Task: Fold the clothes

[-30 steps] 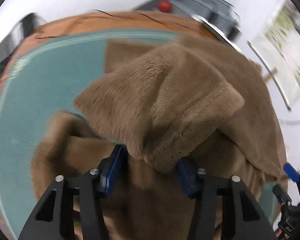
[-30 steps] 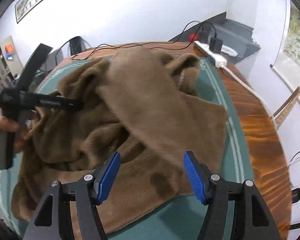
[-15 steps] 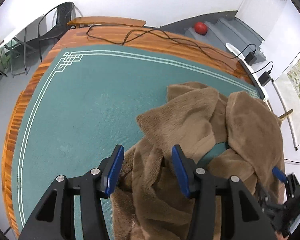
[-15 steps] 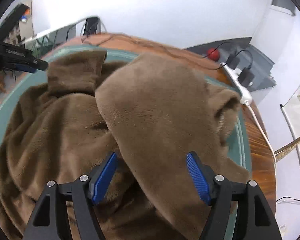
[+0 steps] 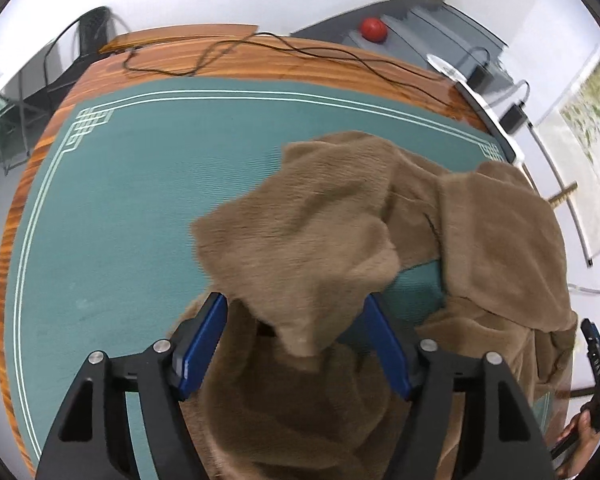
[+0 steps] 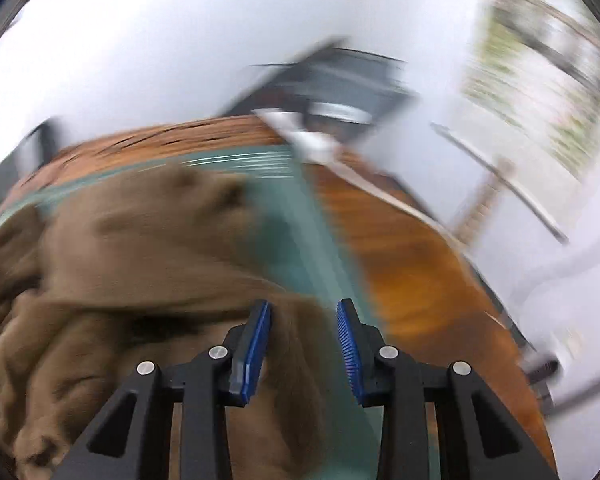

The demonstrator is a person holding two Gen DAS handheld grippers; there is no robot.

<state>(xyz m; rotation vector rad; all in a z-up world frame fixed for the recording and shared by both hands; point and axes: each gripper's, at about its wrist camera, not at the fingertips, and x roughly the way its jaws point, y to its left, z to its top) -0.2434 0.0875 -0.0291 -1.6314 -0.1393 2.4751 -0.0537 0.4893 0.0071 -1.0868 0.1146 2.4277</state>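
Lying rumpled on the green mat of the tabletop, the brown fleece is mid-arranging — left tool wide, a flap draped between its pads; right tool narrower, blurred, grip uncertain — next: secure an edge, spread flat.

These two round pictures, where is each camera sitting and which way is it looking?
Left wrist view: sits on the left gripper, looks forward and down over the brown fleece garment on the green mat; its blue fingers show, plus a hand at the lower right edge.
Right wrist view: sits on the right gripper, looks across the table's right edge; heavily blurred; only its own fingers show.
Shared: garment, mat, wooden table.
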